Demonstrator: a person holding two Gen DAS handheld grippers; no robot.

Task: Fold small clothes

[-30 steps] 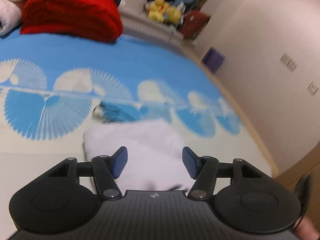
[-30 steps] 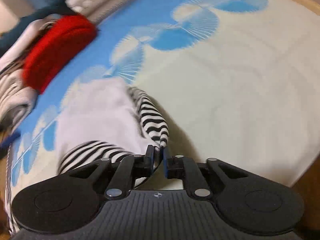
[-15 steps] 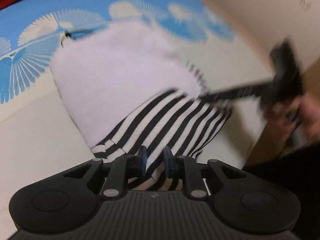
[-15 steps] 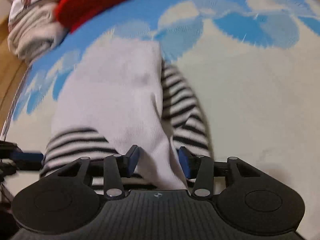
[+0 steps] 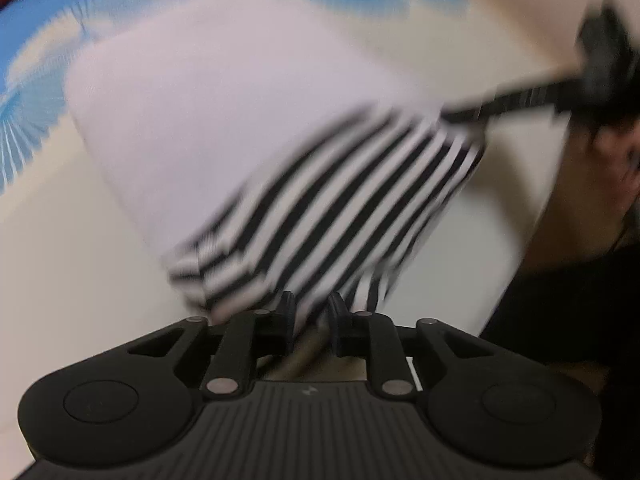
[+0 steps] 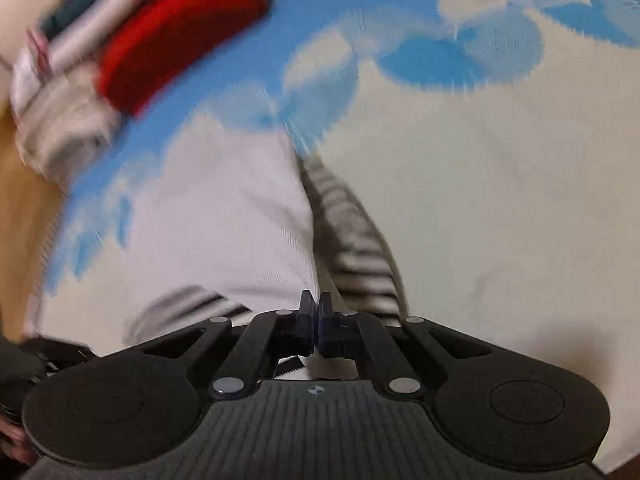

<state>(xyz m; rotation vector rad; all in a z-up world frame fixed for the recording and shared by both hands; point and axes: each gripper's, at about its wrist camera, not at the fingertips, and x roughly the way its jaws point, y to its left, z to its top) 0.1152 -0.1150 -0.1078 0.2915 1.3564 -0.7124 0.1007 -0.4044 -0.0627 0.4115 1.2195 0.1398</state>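
Observation:
A small white garment (image 5: 224, 92) with a black-and-white striped part (image 5: 352, 208) lies on the bed cover, blurred by motion. My left gripper (image 5: 313, 320) points steeply down and is shut on the striped edge nearest the camera. In the left wrist view my right gripper (image 5: 464, 114) reaches in from the upper right and meets the garment's far striped corner. In the right wrist view the right gripper (image 6: 316, 320) is shut, pinching the near edge of the white garment (image 6: 224, 220). A striped sleeve (image 6: 356, 248) runs along the garment's right side.
A red folded cloth (image 6: 176, 36) and a pale folded pile (image 6: 60, 120) sit at the back left. The blue-and-cream patterned cover (image 6: 480, 200) spreads to the right. A wooden surface (image 6: 20, 208) shows past the cover's left edge. A person's hand (image 5: 616, 148) holds the right gripper.
The left gripper dropped toward the garment, tilted down and went from open to shut on the striped edge. The right gripper opened over the garment's edge, then shut on it.

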